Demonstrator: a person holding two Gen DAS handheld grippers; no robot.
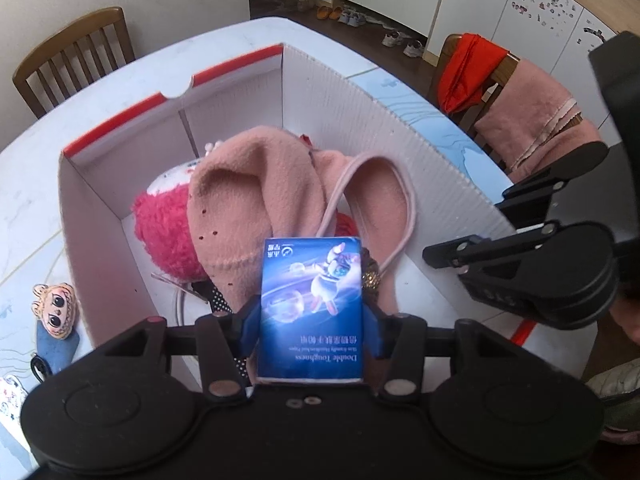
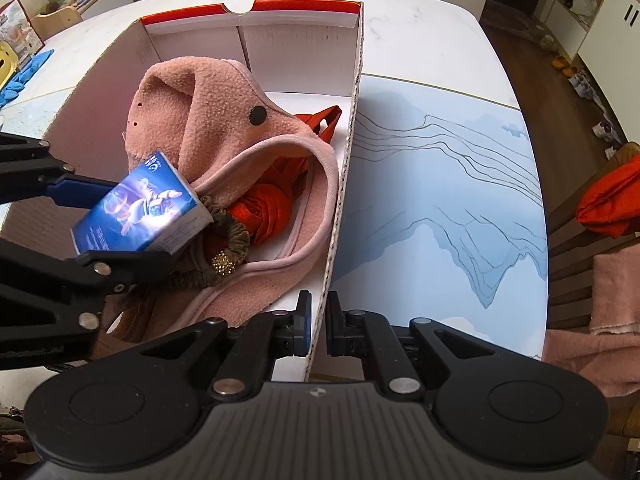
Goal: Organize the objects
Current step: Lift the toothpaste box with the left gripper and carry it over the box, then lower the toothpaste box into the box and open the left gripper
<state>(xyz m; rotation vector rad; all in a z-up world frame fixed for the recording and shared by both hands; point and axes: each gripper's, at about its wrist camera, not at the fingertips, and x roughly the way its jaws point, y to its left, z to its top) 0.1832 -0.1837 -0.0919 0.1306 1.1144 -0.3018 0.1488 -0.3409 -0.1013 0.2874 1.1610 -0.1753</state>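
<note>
My left gripper (image 1: 312,316) is shut on a blue tissue pack (image 1: 312,304) and holds it over the open white cardboard box (image 1: 360,112). The pack also shows in the right wrist view (image 2: 140,208), between the left fingers (image 2: 76,192). In the box lie a pink fleece garment (image 1: 256,184), a fuzzy magenta item (image 1: 160,232), a red cloth (image 2: 268,208) and a brown scrunchie (image 2: 228,240). My right gripper (image 2: 318,324) is shut on the box's right wall (image 2: 344,168), one finger on each side; it also shows in the left wrist view (image 1: 460,250).
The box stands on a white table with a blue mountain-print mat (image 2: 440,184). A cartoon-face keychain (image 1: 56,312) lies left of the box. A wooden chair (image 1: 72,60) stands at the far left; another chair with red and pink clothes (image 1: 520,92) at the right.
</note>
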